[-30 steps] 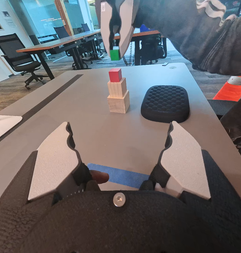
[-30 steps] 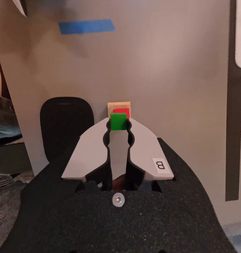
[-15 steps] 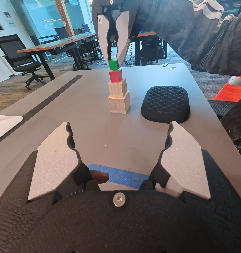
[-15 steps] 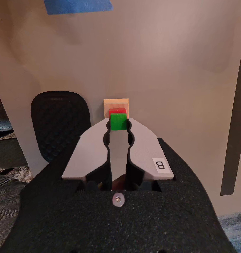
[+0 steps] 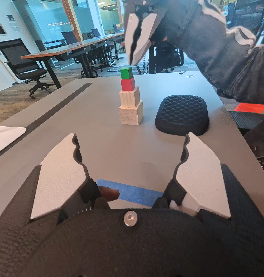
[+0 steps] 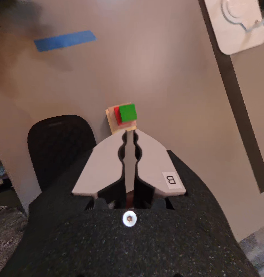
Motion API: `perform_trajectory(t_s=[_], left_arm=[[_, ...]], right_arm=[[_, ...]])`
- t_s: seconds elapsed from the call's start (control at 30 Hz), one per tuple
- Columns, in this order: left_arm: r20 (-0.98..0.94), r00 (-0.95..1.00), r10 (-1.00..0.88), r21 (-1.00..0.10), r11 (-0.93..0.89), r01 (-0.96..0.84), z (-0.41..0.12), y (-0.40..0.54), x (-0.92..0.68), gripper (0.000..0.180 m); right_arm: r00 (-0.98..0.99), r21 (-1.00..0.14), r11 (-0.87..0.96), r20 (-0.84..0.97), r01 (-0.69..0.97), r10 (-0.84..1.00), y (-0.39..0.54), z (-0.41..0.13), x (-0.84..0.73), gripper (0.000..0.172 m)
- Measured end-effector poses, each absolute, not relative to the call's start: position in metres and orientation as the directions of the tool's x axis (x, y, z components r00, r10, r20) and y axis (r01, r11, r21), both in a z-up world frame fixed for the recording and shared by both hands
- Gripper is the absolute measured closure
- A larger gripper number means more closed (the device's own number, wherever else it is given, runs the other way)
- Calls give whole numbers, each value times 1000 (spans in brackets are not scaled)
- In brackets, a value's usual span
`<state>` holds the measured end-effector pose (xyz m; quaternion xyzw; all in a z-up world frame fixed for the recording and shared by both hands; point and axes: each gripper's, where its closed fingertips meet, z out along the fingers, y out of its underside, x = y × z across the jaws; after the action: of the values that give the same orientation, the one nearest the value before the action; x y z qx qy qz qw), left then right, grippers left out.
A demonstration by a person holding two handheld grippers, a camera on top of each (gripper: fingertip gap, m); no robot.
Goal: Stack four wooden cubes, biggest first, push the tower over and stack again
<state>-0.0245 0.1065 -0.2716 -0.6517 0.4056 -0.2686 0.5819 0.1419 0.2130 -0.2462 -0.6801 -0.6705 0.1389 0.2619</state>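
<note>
With all four cubes up, we judge the next step to be the push, and doing it well starts from the big things. The tabletop gives bare ground toward its left edge, while the black pad lies just beside the tower toward the right edge, so we would topple the tower away from the pad and keep the cubes from rolling off.

The tower stands near the middle of the tabletop: the large plain cube at the bottom, the smaller plain cube on it, then the red cube, and the green cube on top, each sitting slightly off-centre.

Our left claw waits low near the near edge, spread wide and empty. Our right claw hangs above the tower, narrowed to a thin slit with nothing in it. We would bring it down beside the upper cubes and sweep sideways, slowly.
</note>
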Motion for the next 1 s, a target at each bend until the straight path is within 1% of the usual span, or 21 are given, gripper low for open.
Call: perform_trajectory(t_s=[0.03,0.1,0.2,0.23,0.3,0.37,0.43,0.6,0.83,0.87,0.93,1.0], left_arm=[[-123,526,-842,-976,7,-218,-272,106,-24,51],[-124,523,-843,-976,8,-219,-272,106,-23,51],[-126,525,-842,-975,7,-223,-273,106,-24,51],[-125,528,-840,-975,6,-222,-273,107,-24,51],[-121,532,-838,-977,5,-214,-272,107,-25,51],[-121,536,-835,-977,6,-212,-272,108,-26,51],[-119,537,-835,-977,2,-214,-272,109,-26,51],[-122,532,-838,-976,5,-216,-272,108,-25,51],[-121,534,-837,-976,2,-218,-273,108,-26,51],[-120,534,-837,-976,1,-218,-273,109,-26,51],[-120,534,-837,-976,2,-217,-273,108,-26,51],[-123,533,-837,-976,3,-219,-273,108,-26,51]], right_arm=[[97,-551,6,157,834,983,214,-253,148,172],[140,-543,-51,123,838,982,214,-272,157,172],[171,-501,-96,106,860,980,220,-305,160,172],[166,-500,-97,94,861,982,221,-314,157,172],[141,-536,-87,62,840,988,221,-324,146,172],[120,-594,-71,43,801,992,220,-321,132,172],[112,-628,-58,46,776,993,220,-315,123,172],[72,-638,-23,52,770,996,212,-311,109,172],[6,-696,38,60,717,998,200,-301,90,172],[-1,-710,48,66,703,998,199,-298,90,167],[-16,-757,50,52,651,998,196,-290,90,146],[-27,-788,16,-1,615,1000,191,-285,92,114]])
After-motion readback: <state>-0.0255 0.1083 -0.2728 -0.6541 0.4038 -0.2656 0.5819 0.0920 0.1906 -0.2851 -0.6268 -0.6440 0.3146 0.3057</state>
